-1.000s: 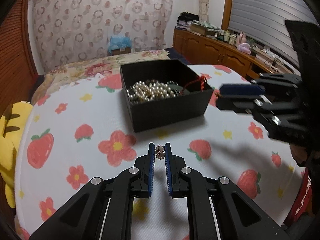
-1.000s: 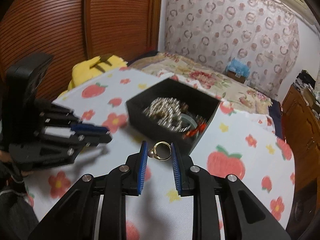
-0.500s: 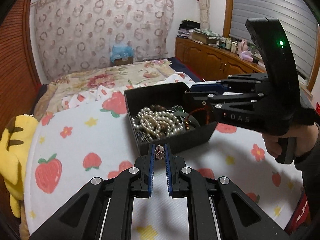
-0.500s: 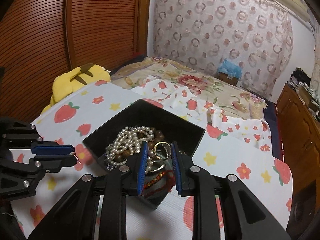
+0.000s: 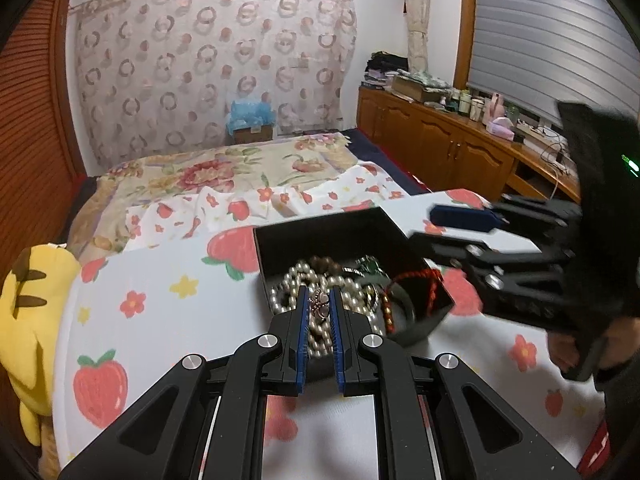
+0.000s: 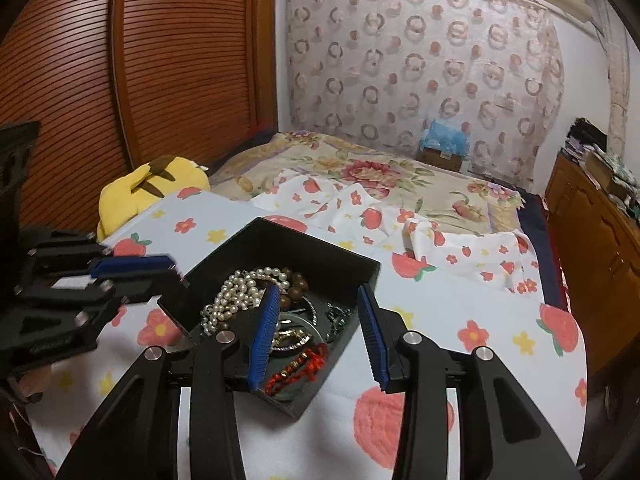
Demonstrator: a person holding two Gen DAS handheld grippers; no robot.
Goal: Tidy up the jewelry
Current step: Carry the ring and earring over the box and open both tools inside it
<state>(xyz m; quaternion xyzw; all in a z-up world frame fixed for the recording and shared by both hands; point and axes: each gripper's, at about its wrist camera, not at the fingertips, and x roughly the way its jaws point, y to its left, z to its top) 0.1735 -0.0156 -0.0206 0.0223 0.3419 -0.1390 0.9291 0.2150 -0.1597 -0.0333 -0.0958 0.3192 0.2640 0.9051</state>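
No readable writing shows anywhere. At centre frame, an open black square box sits on your strawberry-print surface. Inside lie a white pearl necklace, dark wooden beads and a red cord bracelet. Your left tool, low in its view over the box's near edge, is clamped on a small rose-gold earring. Your right tool has just been opening; its blue pads stand apart above the box with nothing between them.

We see a white strawberry-and-flower printed cloth-covered table carrying an open black rectangular jewelry box.
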